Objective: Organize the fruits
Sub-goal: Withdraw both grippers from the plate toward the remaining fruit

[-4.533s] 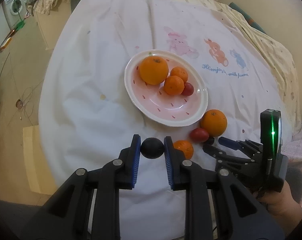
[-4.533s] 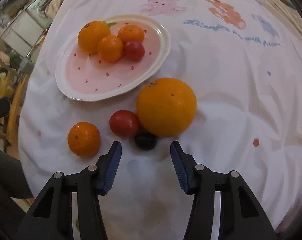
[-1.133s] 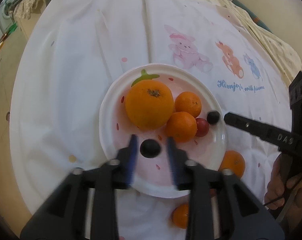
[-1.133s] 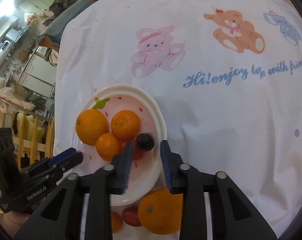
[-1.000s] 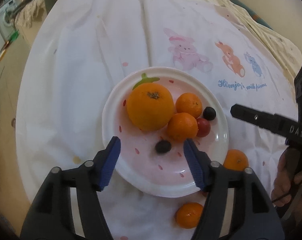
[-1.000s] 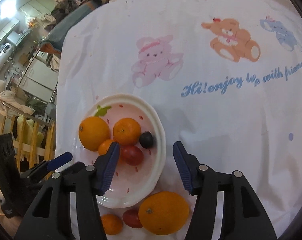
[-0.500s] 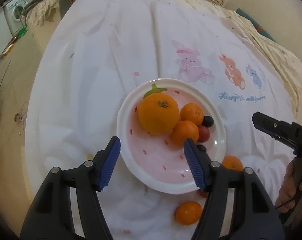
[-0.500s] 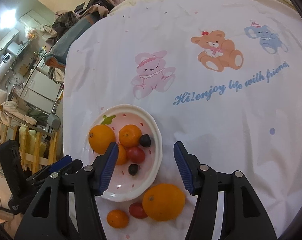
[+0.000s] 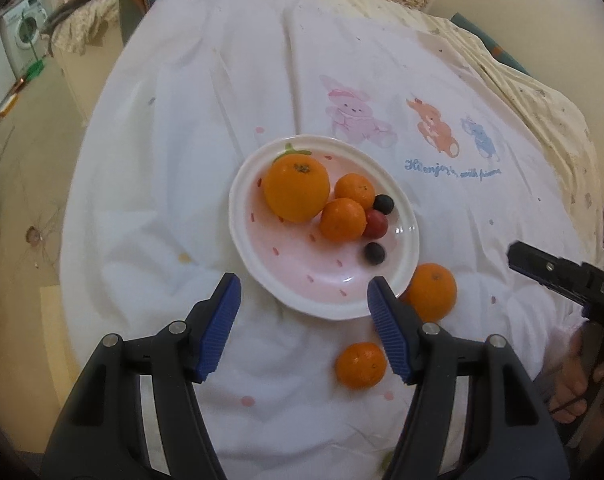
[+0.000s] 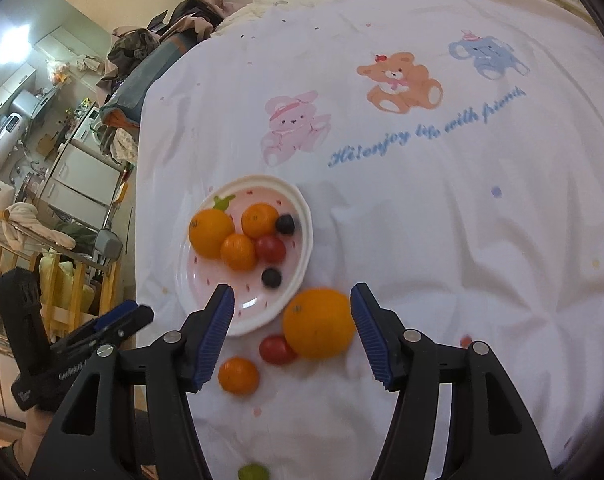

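Left wrist view first: the plate [image 9: 406,216] is taken as the landmark, resting on the white printed cloth [image 9: 206,128], and six fruits are counted inside it. Largest of these, the big orange [image 9: 296,190] is seated at the plate's far-left side; two mandarins [image 9: 342,219] are pressed against it, then the cherry tomato [image 9: 376,224], then two dark berries [image 9: 374,253] toward the plate's right rim. Outside the plate, just beside its near-right rim, a loose orange [image 10: 318,323] is seen, with a loose tomato [image 10: 277,349] touching it and a loose mandarin [image 10: 238,375] nearer the camera.

The left gripper [image 9: 303,326] is held about half open above the plate's near rim, nothing between its pads. The right gripper [image 10: 292,330] is likewise empty, its jaws opening at this moment, the loose orange lying below and between them.

For the next pick, the loose orange is probably best taken by the right gripper: the jaws should be spread wider than the fruit, brought down square over its widest part, and closed gently so it is not squirted out toward the tomato.

Compared with a second ago, both grippers have been drawn back and up from the plate, and the nearer berry has rolled toward the plate's right rim.
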{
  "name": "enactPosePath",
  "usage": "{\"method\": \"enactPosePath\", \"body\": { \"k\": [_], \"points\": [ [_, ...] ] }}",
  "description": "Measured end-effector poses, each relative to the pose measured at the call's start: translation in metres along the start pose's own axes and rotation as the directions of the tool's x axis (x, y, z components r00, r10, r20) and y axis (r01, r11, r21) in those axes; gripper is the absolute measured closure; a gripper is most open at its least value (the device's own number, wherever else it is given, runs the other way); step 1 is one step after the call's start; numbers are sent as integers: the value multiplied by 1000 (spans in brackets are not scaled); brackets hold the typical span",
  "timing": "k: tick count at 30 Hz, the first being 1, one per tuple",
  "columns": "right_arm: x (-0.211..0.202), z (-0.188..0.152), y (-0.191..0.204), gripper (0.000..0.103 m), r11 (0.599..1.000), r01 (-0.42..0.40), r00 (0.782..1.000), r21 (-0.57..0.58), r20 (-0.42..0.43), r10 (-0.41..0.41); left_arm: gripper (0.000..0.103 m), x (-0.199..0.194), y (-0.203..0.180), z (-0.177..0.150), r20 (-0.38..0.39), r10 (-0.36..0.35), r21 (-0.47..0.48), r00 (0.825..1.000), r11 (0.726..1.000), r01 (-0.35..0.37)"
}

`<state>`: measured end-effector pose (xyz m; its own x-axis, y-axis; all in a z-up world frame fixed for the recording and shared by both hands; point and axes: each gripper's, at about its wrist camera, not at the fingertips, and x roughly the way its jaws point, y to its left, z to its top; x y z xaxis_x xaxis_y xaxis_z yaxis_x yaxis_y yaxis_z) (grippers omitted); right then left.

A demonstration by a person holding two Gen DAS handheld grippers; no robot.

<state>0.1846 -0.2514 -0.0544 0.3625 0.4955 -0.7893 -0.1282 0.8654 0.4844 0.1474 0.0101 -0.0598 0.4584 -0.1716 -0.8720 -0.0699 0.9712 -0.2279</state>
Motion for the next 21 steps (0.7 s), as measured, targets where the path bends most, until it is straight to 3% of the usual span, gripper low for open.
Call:
{"method": "enactPosePath", "body": {
  "k": [6,15,21],
  "points": [
    [-8,-20,-6,40,999,9,1000,33,-5,-9,41,6,-5,-22,-50,-24,-16,998,1000,23],
    [-4,-19,-17,39,996,37,999,83,2,-37,41,34,-46,-53,-136,-26,137,990,990,45],
    [-3,-16,-26,39,992,50,999,117,1,-51,42,57,-63,-59,-205,-20,177,979,983,57]
  ]
}}
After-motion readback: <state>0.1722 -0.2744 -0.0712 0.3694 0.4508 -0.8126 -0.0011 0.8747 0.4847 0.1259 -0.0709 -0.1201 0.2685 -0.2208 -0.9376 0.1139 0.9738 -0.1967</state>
